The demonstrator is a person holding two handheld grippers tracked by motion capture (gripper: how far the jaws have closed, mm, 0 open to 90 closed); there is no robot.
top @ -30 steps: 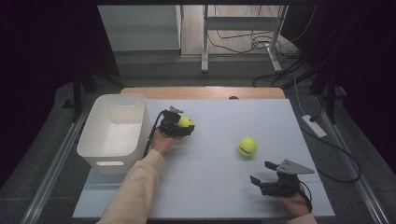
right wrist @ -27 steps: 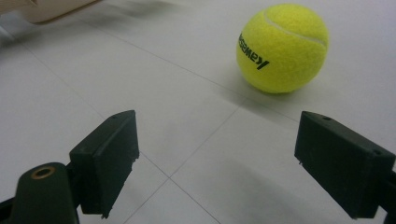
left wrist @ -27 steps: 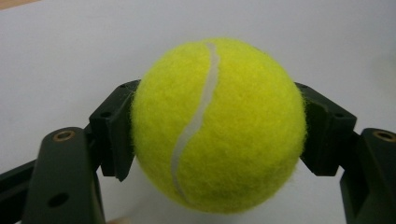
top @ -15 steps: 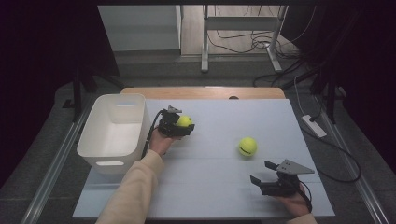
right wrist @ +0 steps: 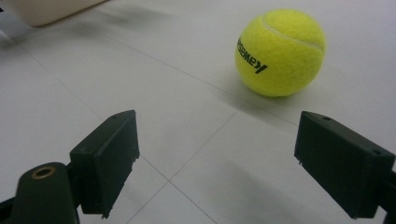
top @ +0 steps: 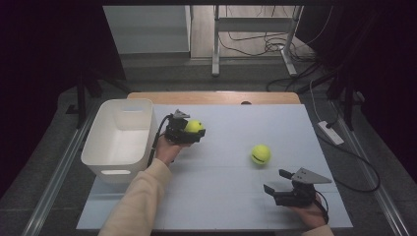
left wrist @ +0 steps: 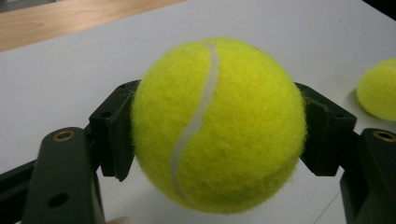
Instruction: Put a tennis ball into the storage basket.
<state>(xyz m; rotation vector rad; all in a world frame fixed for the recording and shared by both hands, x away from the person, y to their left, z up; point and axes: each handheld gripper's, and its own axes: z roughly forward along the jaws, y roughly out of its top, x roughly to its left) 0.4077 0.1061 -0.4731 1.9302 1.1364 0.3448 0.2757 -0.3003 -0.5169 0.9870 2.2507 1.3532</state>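
Observation:
My left gripper (top: 195, 132) is shut on a yellow tennis ball (top: 193, 126), held just above the table beside the white bin. In the left gripper view both black pads (left wrist: 114, 140) press the sides of this ball (left wrist: 219, 126). A second tennis ball (top: 260, 154) rests on the white table to the right of centre, and its edge (left wrist: 379, 88) appears at the right of the left gripper view. My right gripper (top: 277, 182) sits near the front right of the table. It is open with nothing between its jaws, and the second ball (right wrist: 280, 51) lies a short way ahead of it.
A white plastic bin (top: 115, 169) stands at the table's left side, close to my left hand; its corner (right wrist: 46, 11) shows in the right gripper view. A wooden strip (top: 211, 97) runs along the table's far edge. Cables and a power strip (top: 331, 132) lie on the floor to the right.
The left gripper with its ball has risen slightly. The right gripper and the loose ball have kept still.

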